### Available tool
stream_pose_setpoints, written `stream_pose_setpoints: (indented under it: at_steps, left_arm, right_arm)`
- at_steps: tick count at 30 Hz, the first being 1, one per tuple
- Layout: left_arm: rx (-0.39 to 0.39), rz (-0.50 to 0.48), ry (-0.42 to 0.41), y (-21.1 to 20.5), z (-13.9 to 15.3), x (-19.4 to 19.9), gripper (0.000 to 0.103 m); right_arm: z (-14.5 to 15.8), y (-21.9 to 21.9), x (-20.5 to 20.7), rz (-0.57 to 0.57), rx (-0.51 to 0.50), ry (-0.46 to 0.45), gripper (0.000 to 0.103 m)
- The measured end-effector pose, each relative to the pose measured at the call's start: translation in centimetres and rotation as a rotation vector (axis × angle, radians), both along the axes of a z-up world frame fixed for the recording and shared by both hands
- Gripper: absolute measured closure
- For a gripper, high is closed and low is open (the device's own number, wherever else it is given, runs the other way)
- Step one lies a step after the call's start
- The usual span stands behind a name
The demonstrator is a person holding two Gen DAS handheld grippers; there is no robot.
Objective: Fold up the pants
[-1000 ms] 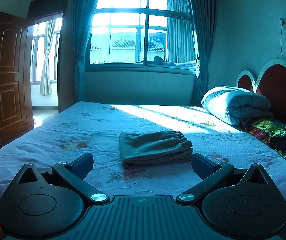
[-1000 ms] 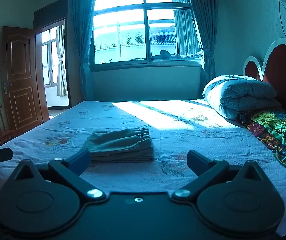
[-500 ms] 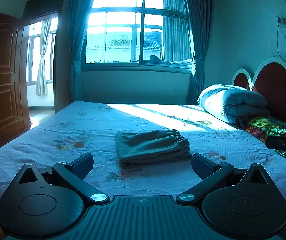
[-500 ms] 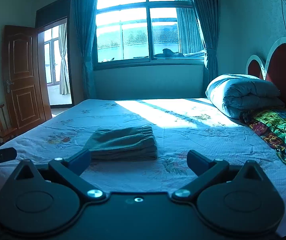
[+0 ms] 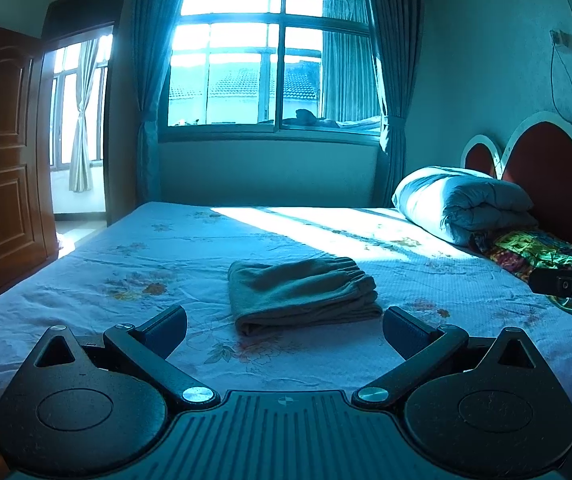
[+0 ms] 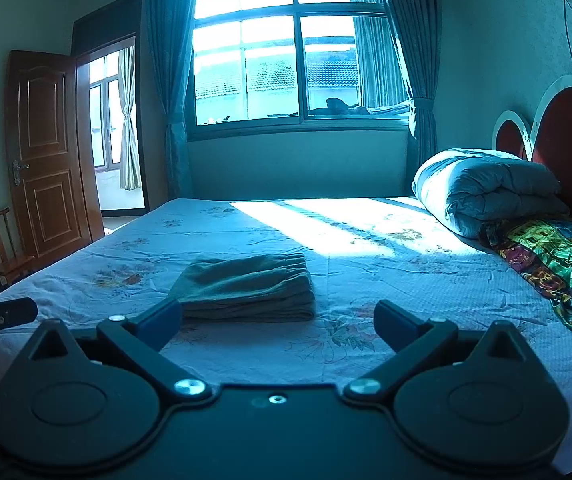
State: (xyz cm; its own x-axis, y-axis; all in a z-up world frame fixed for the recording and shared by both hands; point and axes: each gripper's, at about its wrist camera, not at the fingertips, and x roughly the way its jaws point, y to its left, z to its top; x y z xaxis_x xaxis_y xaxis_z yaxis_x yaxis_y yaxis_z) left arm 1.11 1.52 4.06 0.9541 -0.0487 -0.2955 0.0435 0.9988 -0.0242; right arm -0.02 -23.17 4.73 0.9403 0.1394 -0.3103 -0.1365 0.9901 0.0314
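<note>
Folded grey-green fabric pants lie on floral bedsheet ahead of jaws; left gripper and right gripper both spread wide, empty.

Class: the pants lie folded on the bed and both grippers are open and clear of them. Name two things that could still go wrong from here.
1. The folded pants are a loose stack with uneven layered edges; a nudge from the open left gripper or right gripper could slide the layers apart.
2. They rest on a wrinkled bedsheet; tugging the sheet might tip the fold.
</note>
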Motion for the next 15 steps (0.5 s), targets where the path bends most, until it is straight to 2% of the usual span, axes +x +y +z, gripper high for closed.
stream_pose_setpoints:
  at_steps: [15]
  left_arm:
    - [-0.015,-0.022,-0.007,0.26,0.17,-0.32,0.0]
  right_arm:
    - [0.03,0.17,-0.05,0.012,-0.009,0.002,0.006]
